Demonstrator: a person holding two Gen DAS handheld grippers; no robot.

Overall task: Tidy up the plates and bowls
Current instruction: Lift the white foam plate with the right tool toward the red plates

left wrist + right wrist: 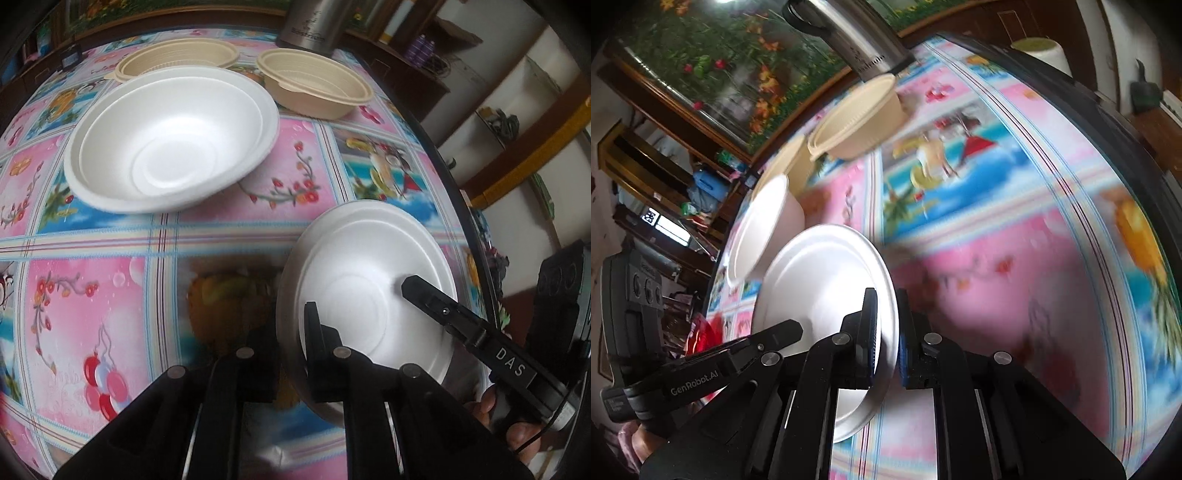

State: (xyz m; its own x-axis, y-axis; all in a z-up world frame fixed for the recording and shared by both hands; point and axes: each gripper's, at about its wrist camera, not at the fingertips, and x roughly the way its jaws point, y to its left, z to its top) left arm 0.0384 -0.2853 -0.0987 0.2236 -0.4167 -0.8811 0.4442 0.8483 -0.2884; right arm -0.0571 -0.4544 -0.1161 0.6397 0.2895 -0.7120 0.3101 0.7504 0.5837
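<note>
A white foam plate point(373, 295) is held tilted above the table, near the right edge. My left gripper point(291, 332) grips its near rim, one finger point(314, 325) inside and the other under it. My right gripper point(886, 325) is shut on the same plate point(820, 280) at its rim; its finger point(436, 306) shows inside the plate in the left wrist view. A white foam bowl point(170, 144) sits mid-table, also in the right wrist view point(764, 225). Two beige bowls point(177, 59) point(317, 85) stand behind it.
A steel kettle point(314, 22) stands at the table's far edge behind the beige bowls. The table has a flowered pink and blue cloth point(92, 295). Its rounded right edge point(454, 177) is close to the plate. Shelves and cabinets surround the table.
</note>
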